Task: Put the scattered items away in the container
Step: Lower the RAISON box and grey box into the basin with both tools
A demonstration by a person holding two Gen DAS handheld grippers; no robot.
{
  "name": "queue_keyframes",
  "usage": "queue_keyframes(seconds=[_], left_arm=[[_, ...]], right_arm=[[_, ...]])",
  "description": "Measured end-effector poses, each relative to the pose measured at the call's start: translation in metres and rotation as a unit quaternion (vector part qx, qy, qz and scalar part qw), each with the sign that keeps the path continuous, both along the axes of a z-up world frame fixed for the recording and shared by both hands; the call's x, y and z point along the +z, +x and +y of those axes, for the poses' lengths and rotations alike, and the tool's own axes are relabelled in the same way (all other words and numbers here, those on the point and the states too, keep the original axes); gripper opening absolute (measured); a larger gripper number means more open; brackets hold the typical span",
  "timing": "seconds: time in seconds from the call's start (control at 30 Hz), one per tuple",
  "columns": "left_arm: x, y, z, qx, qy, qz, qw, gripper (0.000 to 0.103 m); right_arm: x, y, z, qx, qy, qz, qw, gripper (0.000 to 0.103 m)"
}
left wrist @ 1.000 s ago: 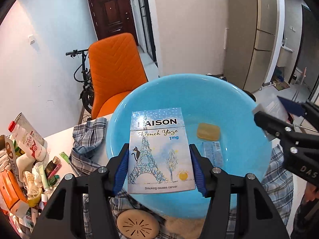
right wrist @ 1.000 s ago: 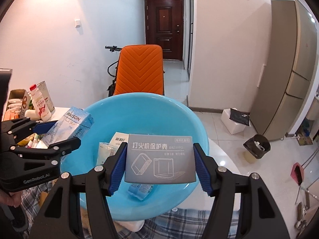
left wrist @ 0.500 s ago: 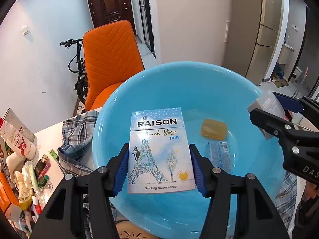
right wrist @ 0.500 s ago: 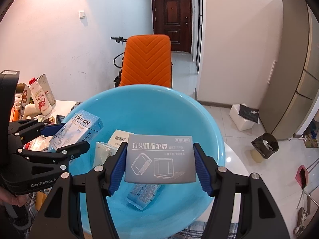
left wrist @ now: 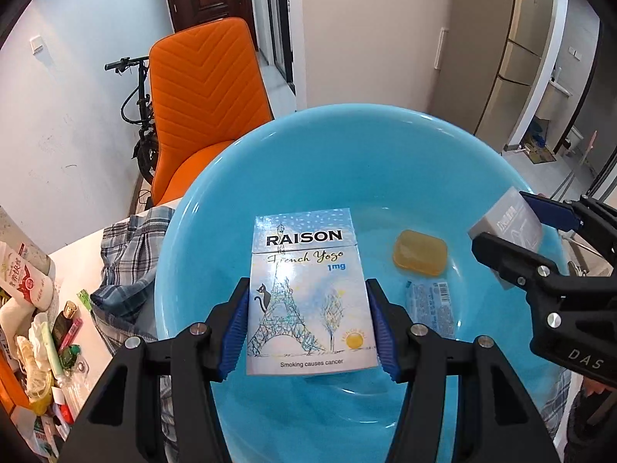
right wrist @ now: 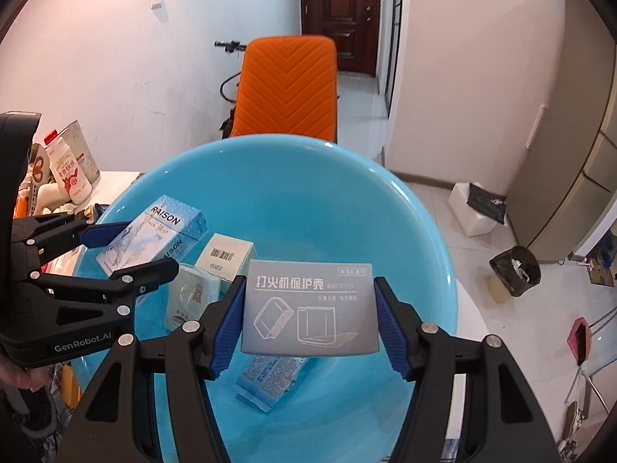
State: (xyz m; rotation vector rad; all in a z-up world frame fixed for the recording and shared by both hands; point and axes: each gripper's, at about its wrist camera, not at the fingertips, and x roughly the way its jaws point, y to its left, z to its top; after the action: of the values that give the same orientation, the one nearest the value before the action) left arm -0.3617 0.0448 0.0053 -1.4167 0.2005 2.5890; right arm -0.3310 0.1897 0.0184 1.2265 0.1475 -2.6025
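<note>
A big light-blue basin [left wrist: 347, 146] [right wrist: 308, 177] fills both views. My left gripper [left wrist: 307, 314] is shut on a RAISON cigarette pack [left wrist: 308, 293], held over the basin's inside; the pack also shows in the right wrist view [right wrist: 154, 233]. My right gripper [right wrist: 308, 314] is shut on a grey lighter-case box [right wrist: 310, 308], also over the basin, and the box shows at the right of the left wrist view [left wrist: 507, 222]. In the basin lie a yellow soap bar [left wrist: 420, 258], a blue sachet [left wrist: 430, 303] [right wrist: 270, 376], a pale barcode box [right wrist: 225, 256] and a pale green packet [right wrist: 193, 295].
A plaid cloth [left wrist: 127, 266] lies under the basin on the white table [left wrist: 81, 254]. Bottles, tubes and clutter [left wrist: 34, 308] crowd the table's left edge. An orange chair [left wrist: 204, 100] and a bicycle [left wrist: 139, 115] stand behind.
Both grippers have moved forward and lower over the basin with their boxes still held. The basin looks larger and its inside fills more of each view.
</note>
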Motion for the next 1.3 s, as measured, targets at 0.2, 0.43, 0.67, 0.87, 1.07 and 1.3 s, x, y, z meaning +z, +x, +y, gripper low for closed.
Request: queue_keyframes(seconds=[0.2,0.43,0.67,0.87,1.07,1.3], left_arm=[[-0.015,-0.005,-0.004,0.001,0.0,-0.015,0.9999,0.059],[-0.016,-0.008,-0.002,-0.003,0.004,-0.013,0.9999,0.059],[-0.01,-0.008,-0.003,-0.002,-0.001,-0.005,1.0,0.059],[-0.013,-0.006,-0.005,-0.002,-0.003,-0.007,1.0,0.059],[-0.016,-0.005,-0.007,-0.004,-0.006,-0.008,0.9999,0.059],[-0.013,-0.006,-0.006,-0.004,0.001,-0.007,1.0,0.059]], right_arm=[[-0.009,-0.008,0.002,-0.002,0.003,-0.026,1.0,0.062],[-0.014,-0.009,-0.002,0.004,0.009,-0.031,0.999,0.062],[-0.014,-0.01,-0.007,0.006,0.018,-0.03,0.999,0.062],[-0.016,-0.011,-0.008,0.008,0.022,-0.032,0.999,0.062],[-0.018,-0.013,-0.01,0.006,0.023,-0.033,0.999,0.062],[-0.017,-0.015,-0.011,0.009,0.027,-0.035,0.999,0.062]])
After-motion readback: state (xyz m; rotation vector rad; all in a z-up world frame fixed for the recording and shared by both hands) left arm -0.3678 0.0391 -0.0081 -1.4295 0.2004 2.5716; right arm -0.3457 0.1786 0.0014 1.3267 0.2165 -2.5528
